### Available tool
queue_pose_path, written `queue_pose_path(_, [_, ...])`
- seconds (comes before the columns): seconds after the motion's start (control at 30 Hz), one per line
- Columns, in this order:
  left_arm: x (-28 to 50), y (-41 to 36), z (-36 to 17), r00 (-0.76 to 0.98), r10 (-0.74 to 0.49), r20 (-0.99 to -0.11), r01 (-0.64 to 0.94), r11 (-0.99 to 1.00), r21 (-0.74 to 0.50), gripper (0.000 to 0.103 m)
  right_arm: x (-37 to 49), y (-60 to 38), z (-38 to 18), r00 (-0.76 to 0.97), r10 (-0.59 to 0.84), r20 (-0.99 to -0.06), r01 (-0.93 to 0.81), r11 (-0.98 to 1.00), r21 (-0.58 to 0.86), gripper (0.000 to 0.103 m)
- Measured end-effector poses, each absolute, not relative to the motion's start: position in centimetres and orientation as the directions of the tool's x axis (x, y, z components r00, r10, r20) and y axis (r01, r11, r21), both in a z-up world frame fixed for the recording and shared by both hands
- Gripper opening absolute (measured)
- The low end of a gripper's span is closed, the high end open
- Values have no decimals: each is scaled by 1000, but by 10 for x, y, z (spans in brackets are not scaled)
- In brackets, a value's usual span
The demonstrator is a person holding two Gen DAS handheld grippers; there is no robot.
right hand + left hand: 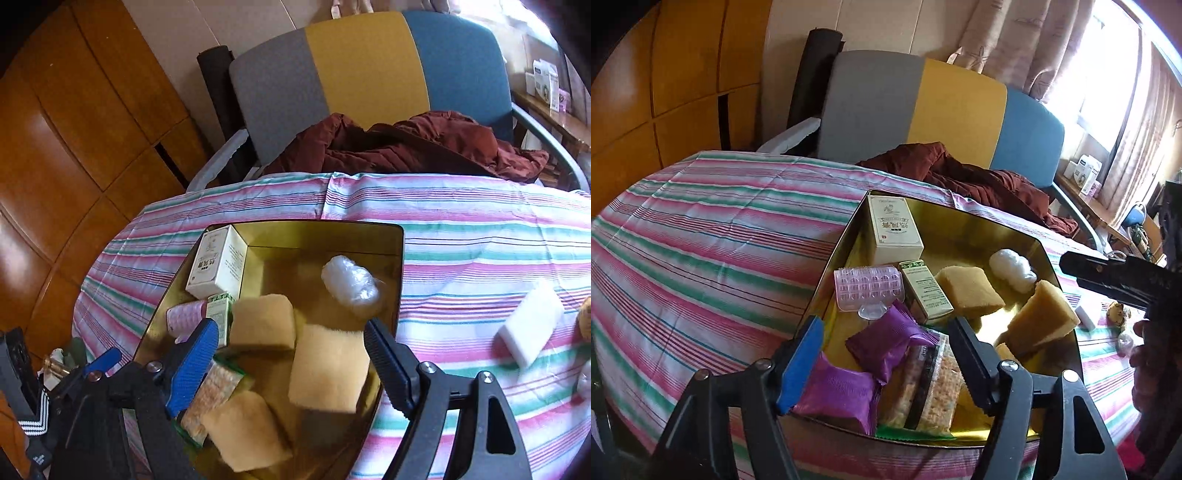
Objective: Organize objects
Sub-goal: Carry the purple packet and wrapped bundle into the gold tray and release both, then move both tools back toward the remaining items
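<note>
Tricolour chair point(369, 66), sunlit curtained window point(1108, 66)

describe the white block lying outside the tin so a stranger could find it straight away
Start at the gold tin on the striped cloth. Look right of it, on the cloth itself, for a plain white block. Unlike the tan sponges inside the tin, it is pure white and lies outside.

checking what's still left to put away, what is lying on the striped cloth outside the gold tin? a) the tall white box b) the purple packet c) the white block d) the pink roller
c: the white block lies on the striped cloth beside the gold tin, not inside.
</note>
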State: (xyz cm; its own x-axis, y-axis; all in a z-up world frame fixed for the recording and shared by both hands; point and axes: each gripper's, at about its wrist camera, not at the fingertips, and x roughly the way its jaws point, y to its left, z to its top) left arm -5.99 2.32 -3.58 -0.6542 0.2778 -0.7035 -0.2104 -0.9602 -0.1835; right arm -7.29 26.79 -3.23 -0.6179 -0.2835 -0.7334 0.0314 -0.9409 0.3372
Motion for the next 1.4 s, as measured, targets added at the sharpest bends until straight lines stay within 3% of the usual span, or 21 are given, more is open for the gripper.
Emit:
queue_pose_path(0.87, [-10, 55, -12, -716, 200, -668, -265, -964, -5, 84, 0, 284, -18, -674, -203, -710, -15, -957, 288, 82])
queue_pose_path(1.4, [2, 84, 8, -722, 271, -637, -365, -931, 18, 86, 29, 389, -10, -693, -18, -721, -247, -933, 261, 82])
